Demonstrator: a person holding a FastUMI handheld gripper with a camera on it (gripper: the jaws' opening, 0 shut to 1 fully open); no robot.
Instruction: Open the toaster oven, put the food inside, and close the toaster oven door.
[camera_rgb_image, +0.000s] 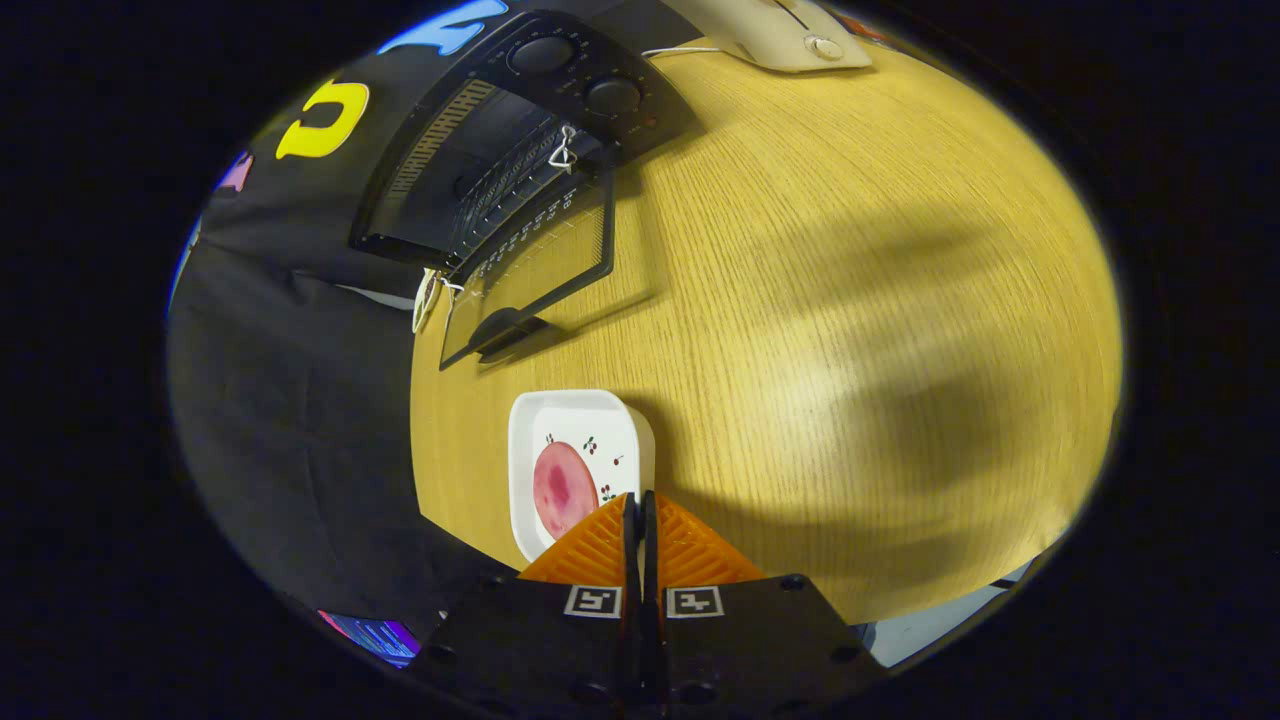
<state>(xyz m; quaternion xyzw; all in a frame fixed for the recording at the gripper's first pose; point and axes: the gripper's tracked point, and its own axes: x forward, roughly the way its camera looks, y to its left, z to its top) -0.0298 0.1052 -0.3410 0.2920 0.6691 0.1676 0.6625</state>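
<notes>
A black cloth wall (290, 420) hangs left of the table (850, 300). The wooden table has soft shadows on it. The oven (520, 140) sits at the table's far left edge, its door (530, 280) open and flat. The white plate (575, 450) with pink food (562, 488) is at the table's near left edge. The fingers (640, 515) are closed, holding nothing, by the plate.

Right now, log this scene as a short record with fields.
oven: on the table, beyond the plate
door: open, folded down
plate: white, just ahead of the fingers
food: pink round piece on the plate
table: wooden
gripper: fingers closed together, holding nothing, tips over the plate's near edge
</notes>
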